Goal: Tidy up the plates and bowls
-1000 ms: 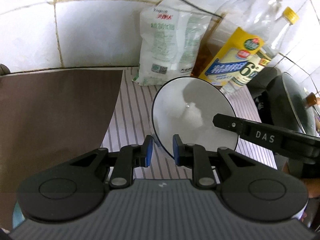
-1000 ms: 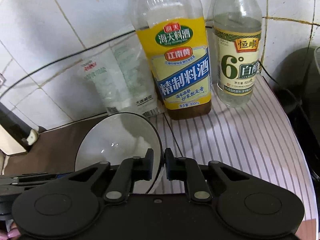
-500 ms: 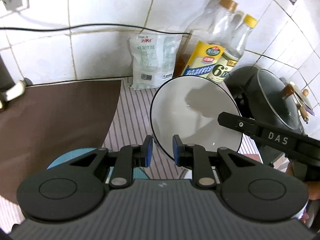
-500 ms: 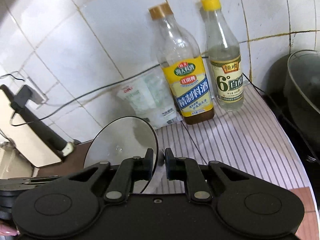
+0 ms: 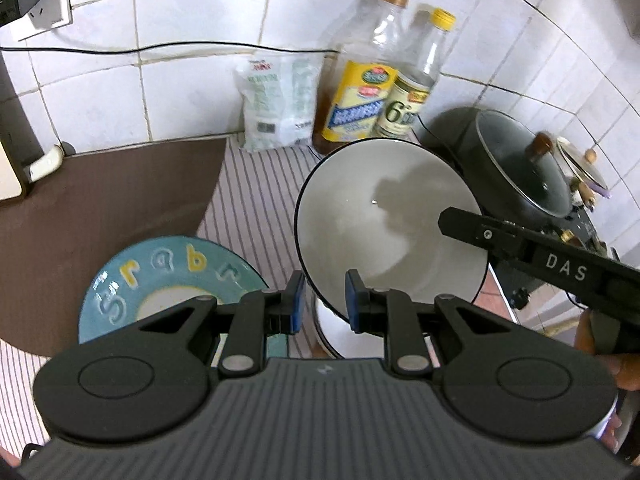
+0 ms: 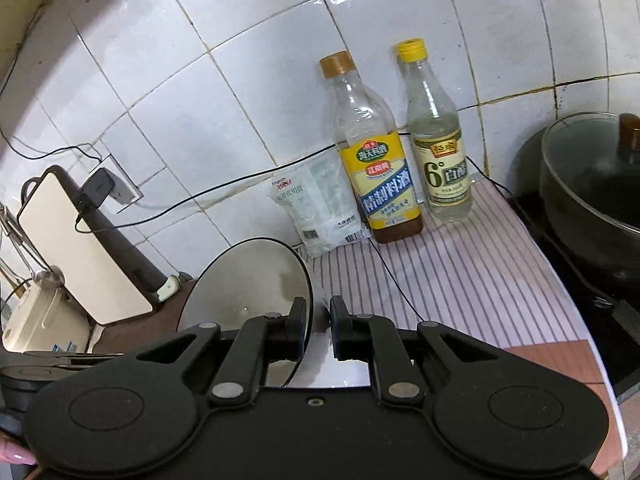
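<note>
Left wrist view: both grippers, left gripper (image 5: 322,300) and right gripper (image 6: 318,328), clamp the white bowl (image 5: 384,224) rim, carrying it. Next move likely: lower it into the second bowl (image 5: 340,340) beneath the fingers.

I have the white bowl (image 5: 384,224) higher above the striped cloth (image 5: 256,200) than a second ago and farther from the bottles (image 6: 376,160), which look smaller in both views. The blue lettered plate (image 5: 160,276) now shows below my left gripper (image 5: 322,306), and a second white bowl (image 5: 340,336) appears beneath the raised one.
</note>
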A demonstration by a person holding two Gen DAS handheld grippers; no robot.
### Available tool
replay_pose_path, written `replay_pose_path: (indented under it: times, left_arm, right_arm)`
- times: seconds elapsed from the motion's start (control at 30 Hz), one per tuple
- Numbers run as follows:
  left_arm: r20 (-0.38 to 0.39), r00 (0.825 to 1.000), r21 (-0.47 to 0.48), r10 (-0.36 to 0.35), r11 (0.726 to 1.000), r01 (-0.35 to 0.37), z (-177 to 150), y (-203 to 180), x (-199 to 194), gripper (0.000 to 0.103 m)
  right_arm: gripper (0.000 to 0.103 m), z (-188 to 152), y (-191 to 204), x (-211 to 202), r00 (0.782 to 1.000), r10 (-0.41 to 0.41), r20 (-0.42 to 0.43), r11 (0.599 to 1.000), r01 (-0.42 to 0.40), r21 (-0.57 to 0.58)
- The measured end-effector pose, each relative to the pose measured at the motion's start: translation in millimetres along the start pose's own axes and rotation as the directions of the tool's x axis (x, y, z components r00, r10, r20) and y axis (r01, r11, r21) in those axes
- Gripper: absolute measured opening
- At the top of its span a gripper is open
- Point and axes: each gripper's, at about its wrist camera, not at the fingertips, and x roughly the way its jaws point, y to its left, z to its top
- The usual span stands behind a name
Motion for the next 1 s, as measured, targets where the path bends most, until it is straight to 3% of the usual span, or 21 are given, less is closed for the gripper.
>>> replay_pose_path:
  times: [0.3, 0.77, 1.0]
  left_arm:
    - [-0.053, 0.999, -0.004, -0.003, 1.000, 0.003, -23.3, -20.3, 13.9, 0.020]
    - [-0.126, 0.991, 0.005, 0.033, 0.999, -0.032, -40.7, -28.0, 49.5, 0.019]
    - [-0.137, 0.988, 0.023, 0.072, 0.997, -0.069, -41.2, -28.6, 59.7, 0.019]
  right_arm:
    - [0.016, -20.2, -17.9, -15.3, 1.000, -0.013, -0.001, 0.998, 0.013, -0.064]
    - [0.016, -44.7, -40.9, 7.0, 1.000, -0.026, -0.016, 0.996, 0.024, -0.088]
    - [0.016, -49.5, -35.1, 19.1, 0.998, -0.060, -0.024, 0.984, 0.055, -0.168]
